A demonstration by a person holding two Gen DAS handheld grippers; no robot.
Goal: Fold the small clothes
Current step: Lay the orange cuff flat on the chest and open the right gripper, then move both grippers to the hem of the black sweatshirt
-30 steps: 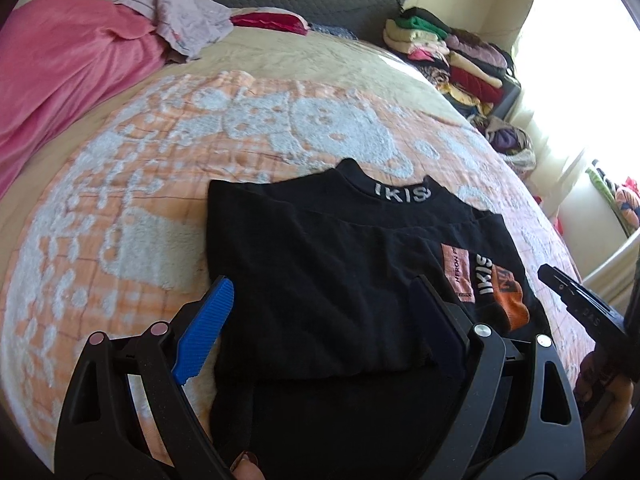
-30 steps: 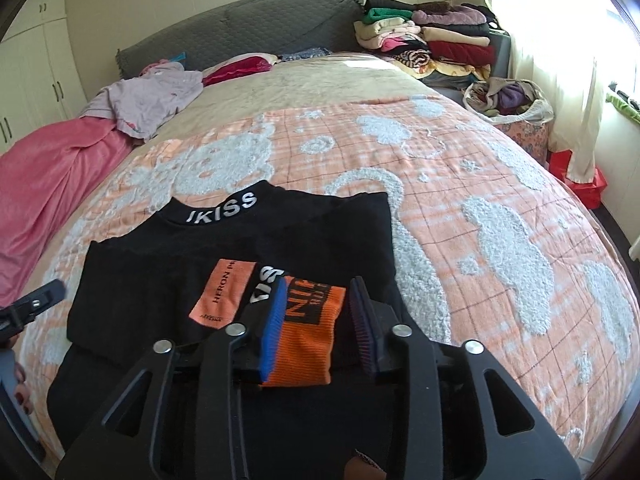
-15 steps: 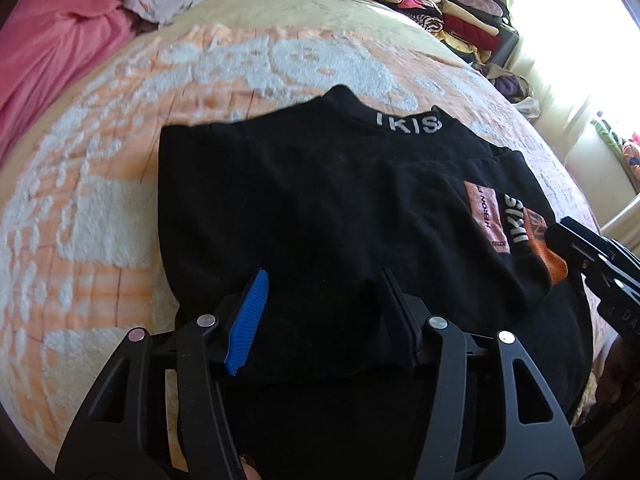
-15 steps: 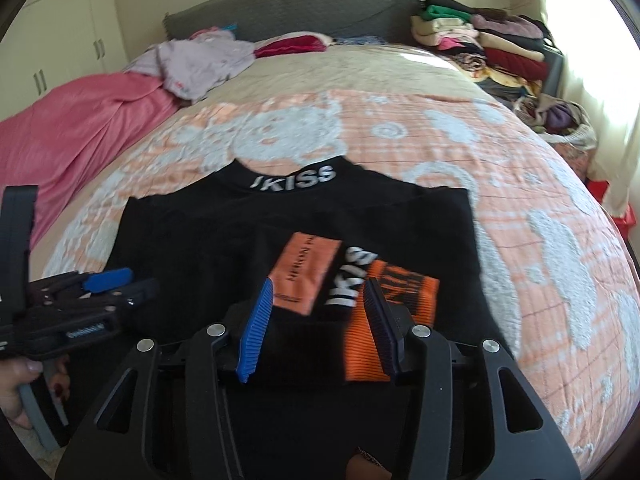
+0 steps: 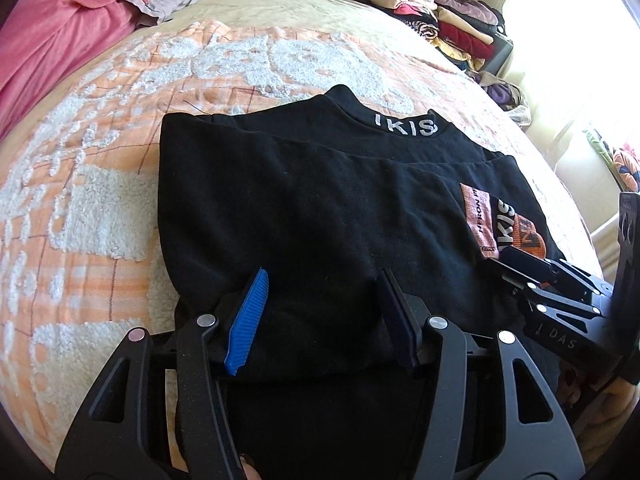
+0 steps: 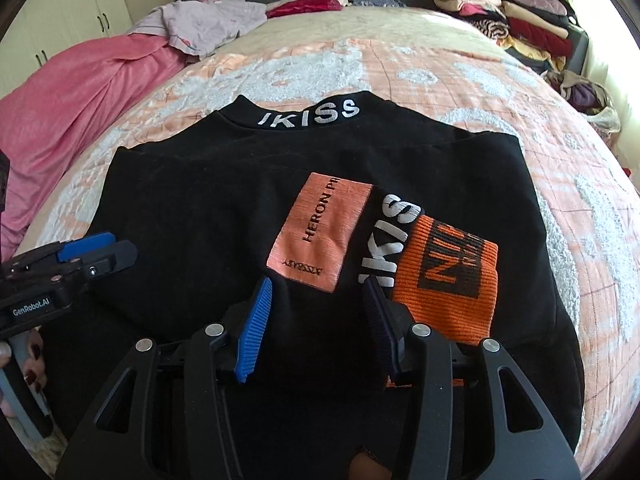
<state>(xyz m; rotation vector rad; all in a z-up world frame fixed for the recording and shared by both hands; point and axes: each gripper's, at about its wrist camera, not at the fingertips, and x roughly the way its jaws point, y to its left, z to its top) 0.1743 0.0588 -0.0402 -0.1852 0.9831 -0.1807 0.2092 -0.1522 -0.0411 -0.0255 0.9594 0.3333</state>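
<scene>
A black shirt [image 5: 320,200] with a white "IKISS" collar [image 6: 308,114] lies partly folded on the bed. One sleeve is folded across it, showing a peach label [image 6: 320,232] and an orange cuff [image 6: 448,280]. My left gripper [image 5: 322,276] rests low over the shirt's near left fold. Its jaws stand half apart with black cloth between them, and the pads are not pressing. My right gripper [image 6: 317,284] is open over black cloth just left of the orange cuff. Each gripper shows in the other's view, the right gripper [image 5: 516,264] and the left gripper [image 6: 116,248].
The orange and white bedspread [image 5: 100,200] covers the bed. A pink blanket [image 6: 80,92] and a lilac garment [image 6: 200,20] lie at the far left. Folded clothes [image 6: 520,8] are stacked at the far right, above a laundry basket [image 6: 588,92]. A person's hand [image 6: 32,360] holds the left gripper.
The left jaws have narrowed from wide open and sunk closer to the shirt's near fold. The right gripper has slid left off the orange cuff, its jaws slightly wider.
</scene>
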